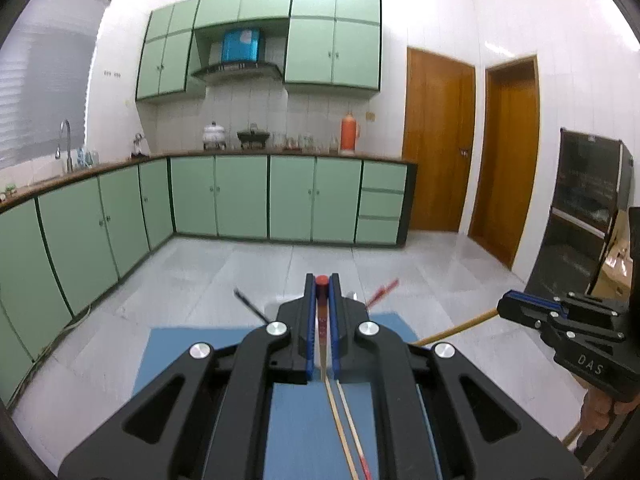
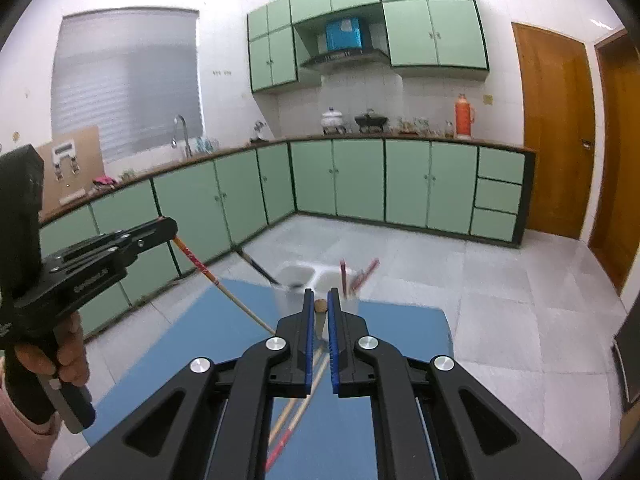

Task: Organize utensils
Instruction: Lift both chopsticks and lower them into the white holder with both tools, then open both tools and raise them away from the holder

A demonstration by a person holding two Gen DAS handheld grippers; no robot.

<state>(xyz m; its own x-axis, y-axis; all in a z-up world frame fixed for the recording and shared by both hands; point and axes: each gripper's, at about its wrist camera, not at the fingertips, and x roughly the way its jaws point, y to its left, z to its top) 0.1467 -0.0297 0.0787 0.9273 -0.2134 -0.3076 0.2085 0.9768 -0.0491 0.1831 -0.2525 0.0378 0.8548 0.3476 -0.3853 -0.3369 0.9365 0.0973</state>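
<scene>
Your left tongs (image 1: 322, 282) are clamped on a red-tipped chopstick (image 1: 321, 280) that runs back under them. Your right tongs (image 2: 319, 295) are pinched on a plain wooden chopstick (image 2: 320, 305) — both held above the blue worktop (image 2: 404, 332). More chopsticks (image 2: 304, 404) lie on it below; the white holder (image 2: 320, 276) stands at its far edge.

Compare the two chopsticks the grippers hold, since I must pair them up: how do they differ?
The left gripper holds a chopstick with a red end and red pattern; the right gripper holds a plain wooden chopstick with a tan end. Both sit clamped between shut jaws above the blue mat.
</scene>
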